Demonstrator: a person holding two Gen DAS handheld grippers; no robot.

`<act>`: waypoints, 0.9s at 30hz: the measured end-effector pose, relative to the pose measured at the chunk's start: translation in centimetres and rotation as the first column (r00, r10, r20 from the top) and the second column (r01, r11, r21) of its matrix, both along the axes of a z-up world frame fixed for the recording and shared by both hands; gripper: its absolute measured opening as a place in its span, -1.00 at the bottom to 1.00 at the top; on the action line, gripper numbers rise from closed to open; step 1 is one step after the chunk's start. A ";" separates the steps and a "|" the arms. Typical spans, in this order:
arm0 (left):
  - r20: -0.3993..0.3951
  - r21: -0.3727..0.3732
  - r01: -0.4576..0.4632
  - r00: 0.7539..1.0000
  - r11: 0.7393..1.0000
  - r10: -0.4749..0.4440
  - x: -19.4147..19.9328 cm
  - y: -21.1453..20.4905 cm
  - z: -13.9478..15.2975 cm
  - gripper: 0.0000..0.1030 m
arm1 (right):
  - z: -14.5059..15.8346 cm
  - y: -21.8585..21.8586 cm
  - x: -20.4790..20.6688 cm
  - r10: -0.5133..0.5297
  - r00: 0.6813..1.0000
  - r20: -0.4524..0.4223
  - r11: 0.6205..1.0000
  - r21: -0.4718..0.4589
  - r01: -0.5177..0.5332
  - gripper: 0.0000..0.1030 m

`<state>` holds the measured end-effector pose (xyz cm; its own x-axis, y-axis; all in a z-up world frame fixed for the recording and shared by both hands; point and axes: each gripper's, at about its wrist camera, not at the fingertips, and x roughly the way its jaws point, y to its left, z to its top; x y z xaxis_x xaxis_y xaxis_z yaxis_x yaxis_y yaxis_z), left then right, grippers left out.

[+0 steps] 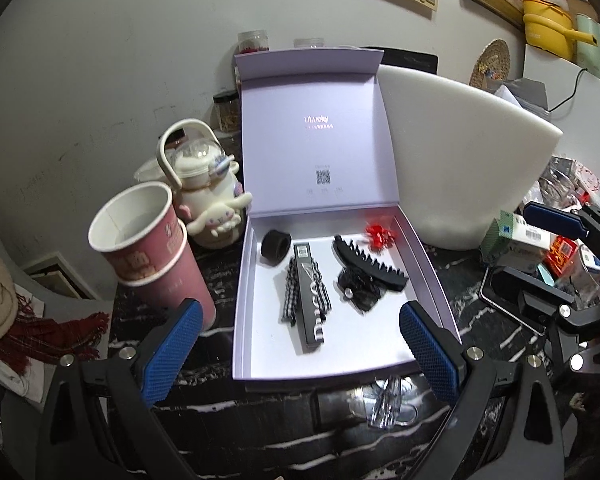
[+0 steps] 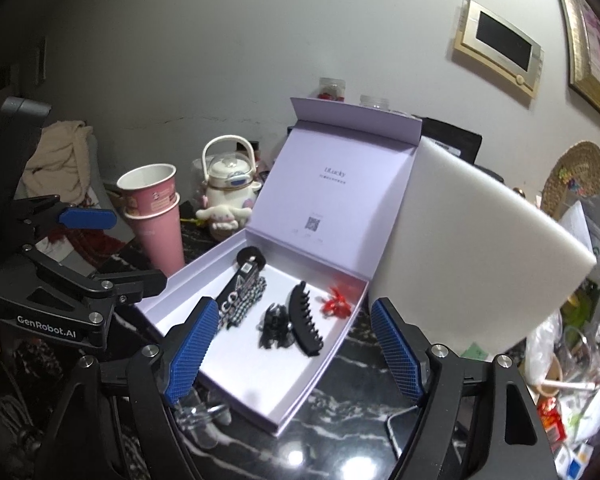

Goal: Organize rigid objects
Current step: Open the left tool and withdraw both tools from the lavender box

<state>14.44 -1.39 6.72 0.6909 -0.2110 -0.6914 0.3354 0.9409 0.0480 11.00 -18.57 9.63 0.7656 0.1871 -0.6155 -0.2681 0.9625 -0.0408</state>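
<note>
We hold left gripper point(image 1: 300, 344) and right gripper point(image 2: 292, 344) released near lavender box point(image 1: 242, 312); black claw clip point(image 1: 370, 264) inside.

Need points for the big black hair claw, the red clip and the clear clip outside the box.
black hair claw point(image 1: 370, 266), left wrist view, on its toothed spine.
red clip point(image 1: 380, 236), left wrist view, on its middle, in the box's far right corner.
clear clip point(image 1: 386, 402), left wrist view, on its body, on the table in front of the box.

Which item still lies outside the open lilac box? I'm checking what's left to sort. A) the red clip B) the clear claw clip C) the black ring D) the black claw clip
B: the clear claw clip lies on the dark marble table in front of the lilac box.
</note>
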 end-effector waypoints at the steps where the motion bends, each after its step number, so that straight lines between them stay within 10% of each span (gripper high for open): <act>1: -0.006 -0.007 0.010 1.000 1.000 -0.010 -0.2 0.1 -0.2 0.94 | -0.2 0.0 -0.3 0.001 1.000 -0.005 1.000 0.002 -0.001 0.55; 27: -0.157 -0.038 -0.076 0.985 0.996 0.069 -3.0 2.9 -6.1 0.94 | -7.0 -0.1 -5.5 0.019 0.985 -0.173 0.994 0.113 0.001 0.55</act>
<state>11.40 1.52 0.58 0.5900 -0.1965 -0.7831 0.2662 0.9630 -0.0410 5.48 -18.68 2.65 0.6472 0.2692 -0.7133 -0.2704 0.9558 0.1154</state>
